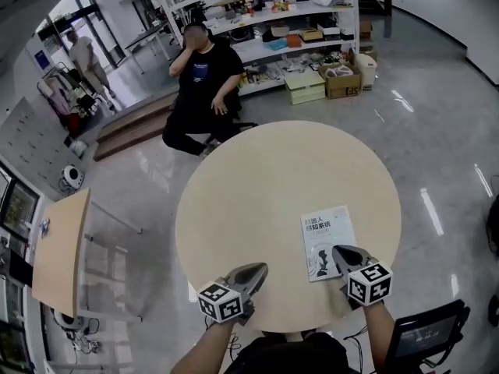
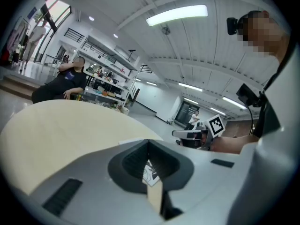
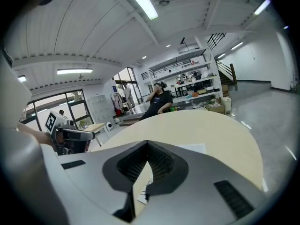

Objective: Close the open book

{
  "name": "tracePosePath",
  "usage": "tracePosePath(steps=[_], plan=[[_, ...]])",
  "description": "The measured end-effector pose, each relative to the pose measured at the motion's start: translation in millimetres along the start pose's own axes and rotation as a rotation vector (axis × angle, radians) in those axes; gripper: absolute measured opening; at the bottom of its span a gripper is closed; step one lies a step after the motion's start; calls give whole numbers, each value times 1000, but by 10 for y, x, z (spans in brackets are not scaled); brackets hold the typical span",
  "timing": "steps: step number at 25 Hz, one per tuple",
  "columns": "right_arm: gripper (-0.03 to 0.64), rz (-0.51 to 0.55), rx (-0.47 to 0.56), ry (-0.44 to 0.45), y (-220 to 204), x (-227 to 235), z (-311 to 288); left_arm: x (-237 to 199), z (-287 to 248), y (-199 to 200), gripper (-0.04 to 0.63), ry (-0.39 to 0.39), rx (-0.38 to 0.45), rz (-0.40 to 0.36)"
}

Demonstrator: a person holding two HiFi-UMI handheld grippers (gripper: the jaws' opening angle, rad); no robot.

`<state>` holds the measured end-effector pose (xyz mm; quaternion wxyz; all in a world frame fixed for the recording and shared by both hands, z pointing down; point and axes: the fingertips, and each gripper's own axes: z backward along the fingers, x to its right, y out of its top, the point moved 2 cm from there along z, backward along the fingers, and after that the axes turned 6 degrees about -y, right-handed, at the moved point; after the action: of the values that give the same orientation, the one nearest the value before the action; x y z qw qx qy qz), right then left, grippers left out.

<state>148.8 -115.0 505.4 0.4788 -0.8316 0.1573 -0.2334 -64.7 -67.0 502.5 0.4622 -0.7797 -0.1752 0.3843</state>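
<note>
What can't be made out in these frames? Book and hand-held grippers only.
- Book, lower right corner: head view, covered by the right hand-held gripper.
- Cover print: head view, too small to read.
- Book in the gripper views: mostly behind the jaws of the left hand-held gripper and the right one; slivers show.
- Whether the right hand-held gripper touches the book: no view settles it.

Seemingly closed book [image 1: 327, 241] on table [image 1: 257, 178]

Matt pale wood table [image 1: 257, 185], paper book [image 1: 326, 236], glossy floor [image 1: 437, 115]
</note>
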Motion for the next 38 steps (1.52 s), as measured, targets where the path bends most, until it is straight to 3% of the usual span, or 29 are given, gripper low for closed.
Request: tracePosePath(steps=[10,17,20,25,30,38], plan=[[-2,54,62,37,86,-307,391,571,270,35,-3,-19,98,-67],[-2,3,82,17,-326,-944,1112,1078,969,-308,-3,-55,148,-72],[-2,11,70,5,-469,-1070,1458,1314,1173,-384,-3,-55,218,-42],[-2,57,91,28,-549,-1307,2005,1826,1394,-490,-3,-114,229,-63],[-2,78,144,77,-589,-1493,2550,2350,1608,-577,-3,-88,235,-98],[-2,115,186,147,-1076,-1646,3695,3556,1933,-1001,-3,-37,287,-164]])
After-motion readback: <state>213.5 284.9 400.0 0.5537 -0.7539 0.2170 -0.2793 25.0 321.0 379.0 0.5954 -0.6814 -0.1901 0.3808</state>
